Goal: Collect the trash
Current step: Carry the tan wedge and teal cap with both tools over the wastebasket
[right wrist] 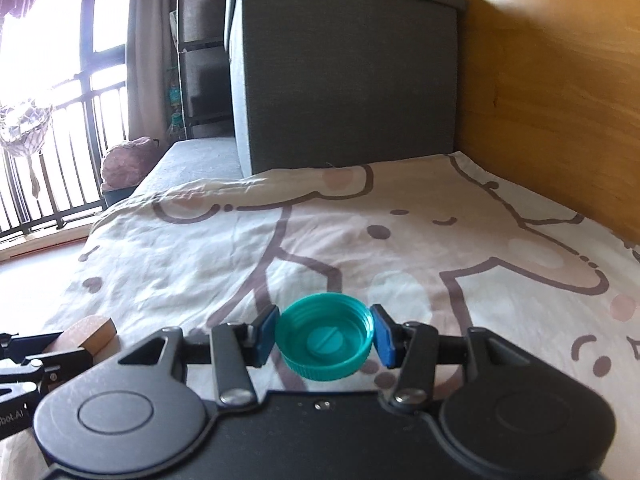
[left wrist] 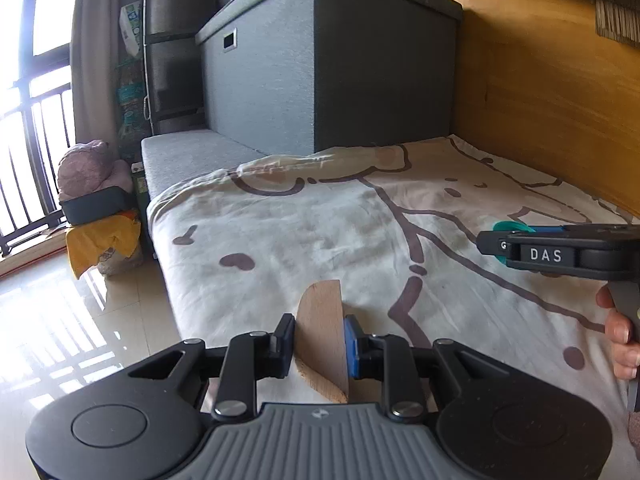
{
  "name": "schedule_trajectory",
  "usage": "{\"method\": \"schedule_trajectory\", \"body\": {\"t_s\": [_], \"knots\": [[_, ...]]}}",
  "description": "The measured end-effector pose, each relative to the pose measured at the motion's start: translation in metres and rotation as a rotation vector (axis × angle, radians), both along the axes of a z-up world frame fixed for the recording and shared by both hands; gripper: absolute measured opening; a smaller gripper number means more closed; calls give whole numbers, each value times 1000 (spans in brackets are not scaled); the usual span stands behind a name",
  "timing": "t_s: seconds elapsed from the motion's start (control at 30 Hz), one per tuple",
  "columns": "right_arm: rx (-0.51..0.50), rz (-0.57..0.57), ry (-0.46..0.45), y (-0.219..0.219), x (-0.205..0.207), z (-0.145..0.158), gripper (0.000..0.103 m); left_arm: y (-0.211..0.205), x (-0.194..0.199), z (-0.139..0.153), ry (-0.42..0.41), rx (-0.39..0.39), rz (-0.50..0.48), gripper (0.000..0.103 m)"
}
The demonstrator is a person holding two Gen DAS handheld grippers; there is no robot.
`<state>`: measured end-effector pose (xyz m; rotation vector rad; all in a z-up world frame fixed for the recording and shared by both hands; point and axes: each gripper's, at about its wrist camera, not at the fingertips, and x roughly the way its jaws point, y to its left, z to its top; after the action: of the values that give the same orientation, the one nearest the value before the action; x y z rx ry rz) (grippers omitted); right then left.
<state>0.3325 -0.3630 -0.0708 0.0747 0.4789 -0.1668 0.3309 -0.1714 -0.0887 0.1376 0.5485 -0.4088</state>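
left gripper (left wrist: 320, 344) clamped on a wedge-shaped piece of light brown wood (left wrist: 322, 344), both pads touching its flat faces, wedge held on edge just above the cream bedsheet with brown cartoon line print (left wrist: 304, 232). right gripper (right wrist: 325, 338) clenched on a teal plastic screw cap (right wrist: 325, 338), open side up, threads visible, pads on opposite sides of its rim, over the same sheet. grey fabric storage box (left wrist: 332, 64) sits at the far end of the bed, orange-brown wooden panel (left wrist: 552, 92) along the right side.
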Motion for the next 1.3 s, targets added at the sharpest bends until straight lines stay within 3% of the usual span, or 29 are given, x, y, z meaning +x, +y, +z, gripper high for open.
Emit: {"method": "schedule_trajectory", "body": {"t_s": [0.4,0.97,1.3], "knots": [[-13,-13,14,24,-57,11,50,38,-37,9,21,-95,74,27],[-24,50,43,78,-125,38,50,69,-107,48,20,-104,96,27],[-38,64,73,107,-153,45,50,98,-138,53,43,-117,120,27]]}}
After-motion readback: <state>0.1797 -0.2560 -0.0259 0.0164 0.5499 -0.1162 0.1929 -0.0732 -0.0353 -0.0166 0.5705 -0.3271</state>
